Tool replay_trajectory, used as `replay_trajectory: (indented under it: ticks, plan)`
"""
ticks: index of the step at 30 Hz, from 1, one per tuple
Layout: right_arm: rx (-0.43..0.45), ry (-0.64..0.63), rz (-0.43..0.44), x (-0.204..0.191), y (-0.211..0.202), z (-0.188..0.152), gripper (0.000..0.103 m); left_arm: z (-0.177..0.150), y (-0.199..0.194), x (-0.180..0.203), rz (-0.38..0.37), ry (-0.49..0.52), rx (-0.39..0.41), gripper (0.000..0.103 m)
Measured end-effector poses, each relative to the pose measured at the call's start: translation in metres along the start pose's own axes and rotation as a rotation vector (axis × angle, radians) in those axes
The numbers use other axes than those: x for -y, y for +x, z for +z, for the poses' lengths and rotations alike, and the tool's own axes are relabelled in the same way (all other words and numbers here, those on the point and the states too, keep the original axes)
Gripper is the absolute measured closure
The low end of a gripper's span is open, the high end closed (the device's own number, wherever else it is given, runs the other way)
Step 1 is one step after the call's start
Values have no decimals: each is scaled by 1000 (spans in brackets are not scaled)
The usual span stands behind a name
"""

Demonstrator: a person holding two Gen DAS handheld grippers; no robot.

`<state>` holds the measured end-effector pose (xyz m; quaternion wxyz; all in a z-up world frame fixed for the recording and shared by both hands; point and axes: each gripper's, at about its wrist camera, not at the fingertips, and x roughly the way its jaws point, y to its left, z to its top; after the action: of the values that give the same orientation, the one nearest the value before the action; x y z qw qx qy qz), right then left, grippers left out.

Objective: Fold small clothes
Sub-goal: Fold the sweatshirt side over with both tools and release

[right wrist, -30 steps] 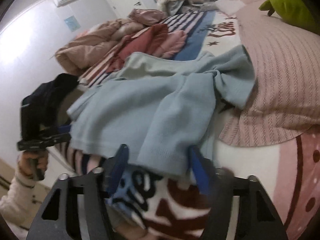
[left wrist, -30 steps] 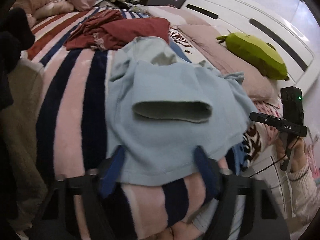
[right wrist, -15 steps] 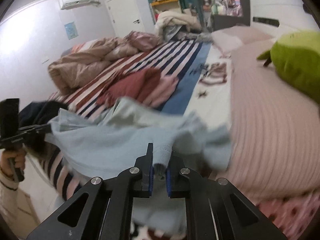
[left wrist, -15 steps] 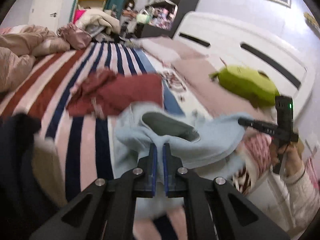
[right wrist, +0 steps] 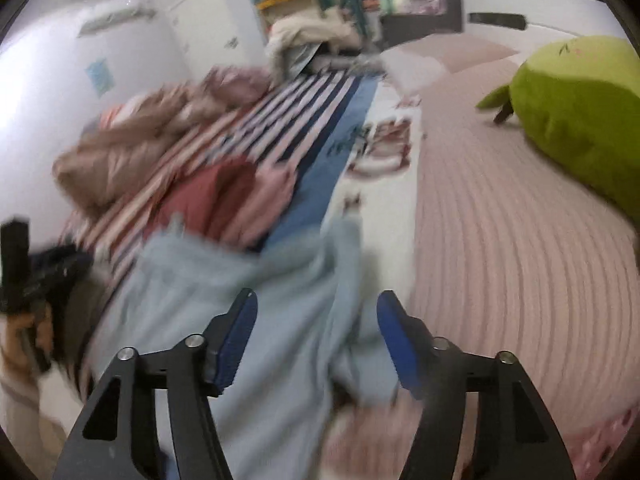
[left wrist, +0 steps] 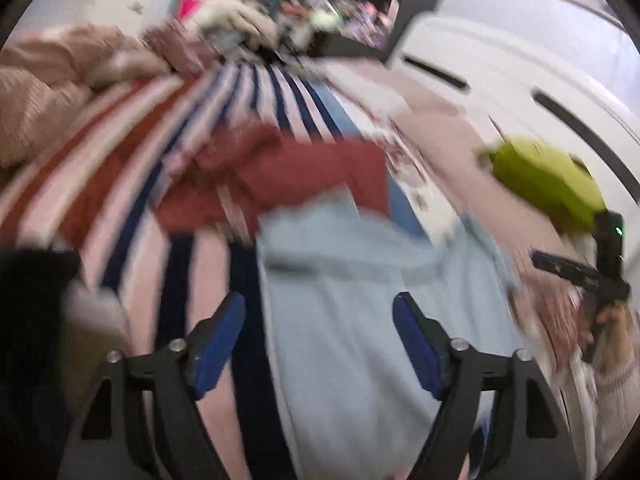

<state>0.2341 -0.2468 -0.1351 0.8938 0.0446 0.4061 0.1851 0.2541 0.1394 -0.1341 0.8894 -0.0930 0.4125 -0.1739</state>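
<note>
Both my grippers, left and right, have just let go; fingers now spread. Blue top lies on the bed, just ahead, between them, lengthwise away from me.

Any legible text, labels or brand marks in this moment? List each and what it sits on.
None can be read.
Red lettering printed on the bed cover: too blurred to read.
Marking on the right gripper body, seen from the left wrist view: too blurred.
Small blue paper on the wall: too small to read.
</note>
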Motion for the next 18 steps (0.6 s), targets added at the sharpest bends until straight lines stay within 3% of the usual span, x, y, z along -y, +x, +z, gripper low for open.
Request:
replay_trajectory:
  ticks: [3, 6, 7, 8, 9, 10, 11, 14, 18]
  plan:
    - [-130, 6, 52, -4, 12, -48, 43, -41, 14, 7, -46, -3, -84, 29]
    - [-180, 25, 78, -7, 26, -87, 43, -69, 29, 14, -53, -1, -115, 29]
    - [-155, 20, 67, -9, 25, -95, 43, -76, 32, 15, -60, -16, -96, 35]
    - [-103, 13, 49, -12, 22, -102, 44, -79, 32, 16, -80, -30, -79, 58]
    - [-81, 16, 48, -14, 20, -104, 59, -81, 31, 16, -106, -51, -62, 68]
    - [-71, 29, 72, -15, 19, -106, 96, -83, 28, 18, -113, -64, -49, 82]
    - [-74, 52, 108, -15, 18, -108, 98, -83, 24, 19, -117, -62, -40, 90]
    - [-38, 16, 78, -21, 8, -112, 99, -91, 4, 23, -112, -36, 4, 93]
    - [-11, 25, 125, -15, -21, -122, 103, -106, -20, 18, -151, -46, 14, 94]
